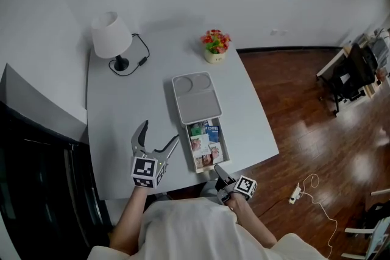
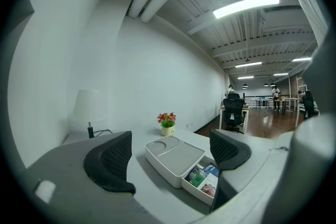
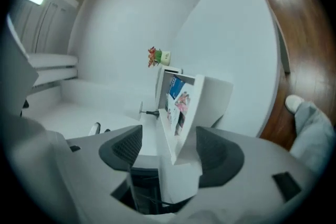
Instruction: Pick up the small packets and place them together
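- Several small packets [image 1: 205, 143] lie flat and overlapping in the pulled-out drawer [image 1: 213, 168] of the grey box [image 1: 196, 97], right at the near edge of the table [image 1: 122, 125].
- Right gripper [image 1: 219, 172] is down at the drawer's front end. Its jaws are partly apart with that front wall standing between them, but the pads don't look pressed on it, so nothing is held.
- Left gripper [image 1: 161, 131] hovers over bare table just left of the drawer, jaws spread wide, empty.
- Risk one: the drawer reaches almost to the table edge. A tug or nudge from the right gripper could slide it right out and tip the packets toward the person's lap or the wooden floor [image 1: 292, 119].
- Risk two: the packets look thin and slick, and they are stacked. A jaw going in could pinch two at once, or skid over the top one and fold it.
- Risk three: the drawer is narrow. Jaws spread this wide could catch on its side walls before reaching a packet and shove the whole box.
- In the way: the box body sits right over the drawer's far end, so I'd judge the back packets are harder to reach from above.
- Around: a white lamp [image 1: 111, 35] with its black cord [image 1: 139, 58] stands at the far left corner, and a little flower pot [image 1: 215, 45] sits behind the box. Both are well apart from the work. An office chair [image 1: 347, 79] stands off on the floor to the right.
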Demonstrator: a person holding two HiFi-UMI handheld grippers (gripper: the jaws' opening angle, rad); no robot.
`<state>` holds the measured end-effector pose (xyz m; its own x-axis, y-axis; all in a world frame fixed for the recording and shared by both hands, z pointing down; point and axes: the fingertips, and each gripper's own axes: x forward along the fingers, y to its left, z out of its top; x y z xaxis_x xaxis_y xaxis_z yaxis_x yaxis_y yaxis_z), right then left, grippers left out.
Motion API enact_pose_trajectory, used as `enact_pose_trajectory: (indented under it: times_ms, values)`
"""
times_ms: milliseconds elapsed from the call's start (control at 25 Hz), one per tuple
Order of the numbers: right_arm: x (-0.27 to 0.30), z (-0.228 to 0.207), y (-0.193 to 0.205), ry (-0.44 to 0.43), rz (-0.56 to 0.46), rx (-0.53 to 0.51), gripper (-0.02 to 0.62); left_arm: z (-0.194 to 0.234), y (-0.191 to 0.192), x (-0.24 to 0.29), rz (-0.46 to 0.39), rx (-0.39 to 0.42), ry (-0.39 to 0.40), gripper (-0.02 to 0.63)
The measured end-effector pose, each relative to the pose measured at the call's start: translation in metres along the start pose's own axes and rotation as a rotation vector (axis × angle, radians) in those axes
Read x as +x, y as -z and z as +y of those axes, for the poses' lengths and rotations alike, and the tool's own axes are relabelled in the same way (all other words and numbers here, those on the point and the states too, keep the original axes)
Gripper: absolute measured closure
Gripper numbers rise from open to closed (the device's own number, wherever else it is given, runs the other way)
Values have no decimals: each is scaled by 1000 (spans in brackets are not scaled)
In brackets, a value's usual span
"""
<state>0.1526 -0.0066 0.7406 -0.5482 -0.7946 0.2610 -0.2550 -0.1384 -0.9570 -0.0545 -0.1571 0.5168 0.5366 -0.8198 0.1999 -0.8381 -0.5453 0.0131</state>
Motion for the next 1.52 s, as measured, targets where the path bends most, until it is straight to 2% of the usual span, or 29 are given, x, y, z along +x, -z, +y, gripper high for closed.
enact_pose_trajectory:
  times_ms: [80, 200, 360, 480, 640, 840, 920, 1200, 1400, 1520]
  values:
    - [-5, 11, -6, 19, 9, -120, 261, 0, 0, 0, 3, -1, -3, 152]
    - [-11, 33, -29, 56, -47, -307, 261, 3, 0, -1, 4, 1, -11, 152]
    - [-5, 75, -67, 41, -130, -514, 262, 5, -1, -3, -1, -6, -28, 152]
    - [10, 121, -94, 43, -188, -762, 261, 3, -1, -3, -10, -7, -39, 152]
    - [36, 187, -110, 26, -228, -1128, 259, -3, 0, -3, -10, 63, -56, 152]
    - [59, 252, -114, 1, -291, -1390, 253, -8, -10, -4, -75, 16, -68, 155]
    - [64, 267, -115, 22, -330, -1455, 156, -9, -14, -6, -106, 6, -77, 158]
    - [63, 288, -113, -10, -369, -1496, 156, -8, -35, -17, -223, -22, -112, 164]
    - [63, 281, -114, -31, -337, -1457, 156, -10, -39, -17, -232, -48, -81, 184]
    - [63, 275, -113, -39, -302, -1451, 156, -13, -41, -15, -238, -18, -66, 184]
